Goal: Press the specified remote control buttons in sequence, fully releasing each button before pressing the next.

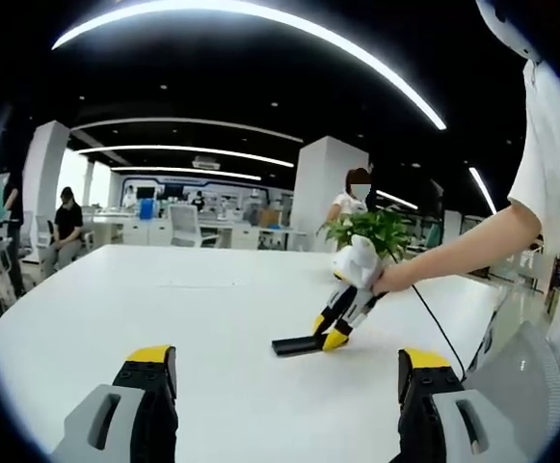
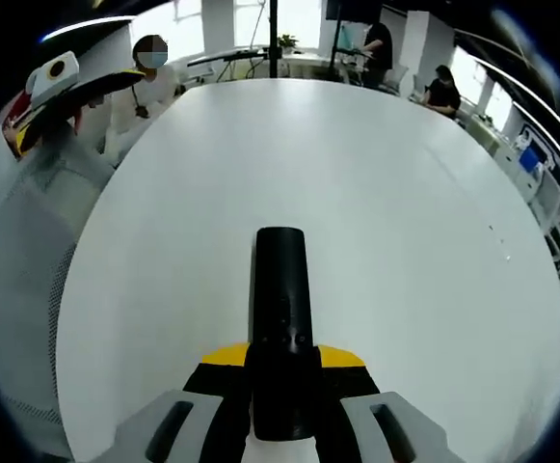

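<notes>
Left gripper view looks across a broad white table (image 1: 193,318). The left gripper (image 1: 284,371) rises from six o'clock with its two yellow-tipped jaws set wide apart, nothing between them. Toward one o'clock from those jaws, well apart from them, the black remote control (image 1: 294,344) lies flat on the tabletop. The right gripper (image 1: 335,333) comes down on it from the three o'clock side, held by a person's hand (image 1: 392,280), its yellow tips at the remote's near end. A green potted plant (image 1: 368,230) stands behind that hand, and a thin black cable (image 1: 440,328) runs from the gripper toward five o'clock.

In the right gripper view, the remote control (image 2: 281,328) points toward twelve o'clock, lying on the table (image 2: 405,241). The right gripper (image 2: 281,371) has its jaws drawn in close against both sides of the remote's near end; whether they squeeze it or merely flank it cannot be told. The left gripper (image 2: 43,96) hangs at ten o'clock, well apart from the remote.
</notes>
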`<state>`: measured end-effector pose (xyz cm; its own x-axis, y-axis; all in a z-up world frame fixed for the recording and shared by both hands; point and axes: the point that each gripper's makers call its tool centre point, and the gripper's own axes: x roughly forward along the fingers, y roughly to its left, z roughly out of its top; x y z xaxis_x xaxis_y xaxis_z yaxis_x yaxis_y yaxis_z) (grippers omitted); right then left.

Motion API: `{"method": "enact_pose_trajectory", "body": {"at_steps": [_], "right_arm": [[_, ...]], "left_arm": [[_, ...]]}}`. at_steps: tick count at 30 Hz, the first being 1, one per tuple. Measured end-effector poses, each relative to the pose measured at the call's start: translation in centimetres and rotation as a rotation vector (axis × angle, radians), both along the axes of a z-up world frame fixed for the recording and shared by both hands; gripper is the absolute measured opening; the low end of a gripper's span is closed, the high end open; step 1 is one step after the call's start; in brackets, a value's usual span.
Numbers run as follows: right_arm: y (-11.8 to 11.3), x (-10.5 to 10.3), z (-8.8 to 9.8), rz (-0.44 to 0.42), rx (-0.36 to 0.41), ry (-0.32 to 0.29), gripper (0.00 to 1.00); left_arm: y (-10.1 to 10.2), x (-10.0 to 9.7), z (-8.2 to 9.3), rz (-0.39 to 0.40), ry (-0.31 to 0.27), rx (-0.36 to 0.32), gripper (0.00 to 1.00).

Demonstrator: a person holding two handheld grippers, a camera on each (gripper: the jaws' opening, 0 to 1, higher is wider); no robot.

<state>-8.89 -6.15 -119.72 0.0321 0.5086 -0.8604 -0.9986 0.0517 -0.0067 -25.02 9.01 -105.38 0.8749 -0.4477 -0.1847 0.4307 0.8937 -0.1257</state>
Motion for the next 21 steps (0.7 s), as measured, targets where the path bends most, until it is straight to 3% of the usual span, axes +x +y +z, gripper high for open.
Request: {"method": "enact_pose_trajectory", "body": {"at_steps": [14,21], "right_arm": [[0.0,2.2,0.0,-0.018,-0.014,0.002,0.21],[0.2,2.0,0.2,-0.041,-0.009,0.002,0.21]], "left_arm": [[0.0,0.0,-0.3,-0.001,0.015,0.005,0.98],[0.1,0.0,-0.3,0.003,0.011,0.009,0.98]]}}
